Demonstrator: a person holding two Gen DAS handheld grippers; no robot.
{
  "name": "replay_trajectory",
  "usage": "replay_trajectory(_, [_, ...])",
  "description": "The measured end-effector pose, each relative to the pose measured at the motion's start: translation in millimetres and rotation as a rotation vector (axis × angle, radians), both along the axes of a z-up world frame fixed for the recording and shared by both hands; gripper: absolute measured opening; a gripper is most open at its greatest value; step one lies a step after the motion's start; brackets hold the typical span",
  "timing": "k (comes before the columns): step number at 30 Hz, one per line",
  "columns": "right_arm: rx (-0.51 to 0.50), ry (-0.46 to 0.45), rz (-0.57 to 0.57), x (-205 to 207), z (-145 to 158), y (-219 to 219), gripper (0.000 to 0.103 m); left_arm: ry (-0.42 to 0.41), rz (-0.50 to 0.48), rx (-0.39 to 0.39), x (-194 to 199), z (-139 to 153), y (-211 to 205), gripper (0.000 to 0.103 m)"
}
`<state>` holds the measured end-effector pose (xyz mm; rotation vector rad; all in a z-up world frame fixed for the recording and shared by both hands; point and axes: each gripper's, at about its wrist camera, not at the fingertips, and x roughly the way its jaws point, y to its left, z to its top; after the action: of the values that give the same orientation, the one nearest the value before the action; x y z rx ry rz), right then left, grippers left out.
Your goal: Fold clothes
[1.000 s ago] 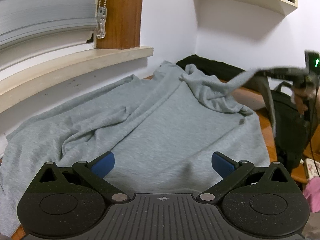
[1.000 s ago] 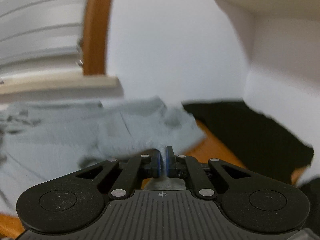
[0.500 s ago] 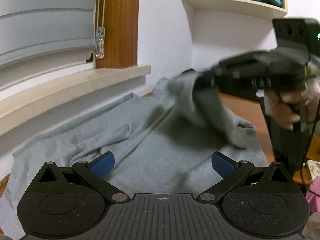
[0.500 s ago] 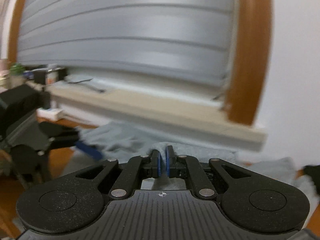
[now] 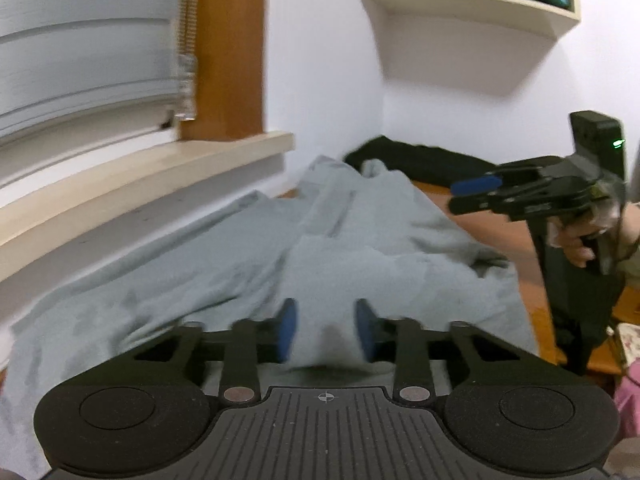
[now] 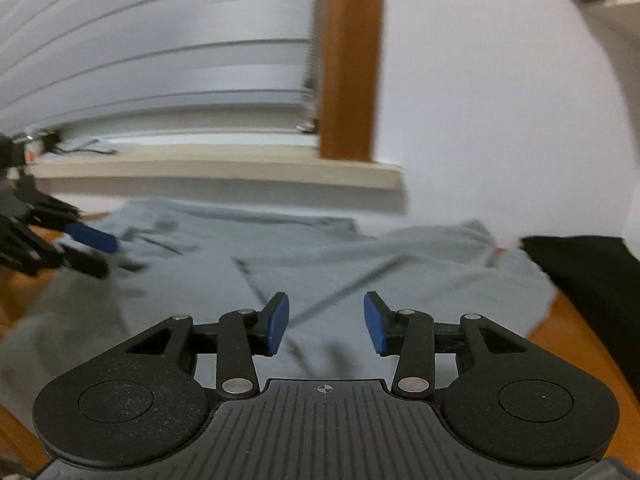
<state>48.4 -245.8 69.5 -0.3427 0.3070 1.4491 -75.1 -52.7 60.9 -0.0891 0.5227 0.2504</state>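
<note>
A grey sweatshirt [image 5: 200, 272] lies spread on the wooden table [image 5: 496, 232], one part folded over its middle. My left gripper [image 5: 326, 330] sits at its near edge; its jaws are closing, and a bunched fold of grey cloth fills the gap and touches both blue pads [image 5: 286, 330]. In the right wrist view the sweatshirt [image 6: 360, 264] lies below my right gripper [image 6: 326, 322], whose jaws are opening with nothing between them. The right gripper [image 5: 466, 194] hovers above the table at the right, held by a hand [image 5: 576, 248]. The left gripper [image 6: 92, 252] shows at the far left.
A black garment [image 5: 420, 160] lies at the table's far end by the wall corner. A pale window sill [image 5: 140, 184] and blinds run along the left. A shelf with books [image 5: 480, 0] hangs above. A dark bag [image 5: 576, 312] stands past the right edge.
The right gripper swung a grey sleeve across the sweatshirt, let it go and drew back with jaws apart. The left jaws went from wide apart to close around a fold at the near edge.
</note>
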Motion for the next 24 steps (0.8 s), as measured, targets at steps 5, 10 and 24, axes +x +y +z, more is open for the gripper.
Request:
replay_trajectory(5, [-0.078,-0.026,-0.059,26,-20,-2,0.041,0.055,-0.093,-0.016,49,-4,-33,0.028])
replay_trajectory(10, [-0.119,0.012,-0.038,30,-35,-12,0.041,0.1,-0.172,-0.047,77,-19,-60,0.051])
replay_trajectory(24, [-0.177,0.016,0.045,15,-43,-26,0.041,0.193,-0.213,-0.054,129,-44,-73,0.067])
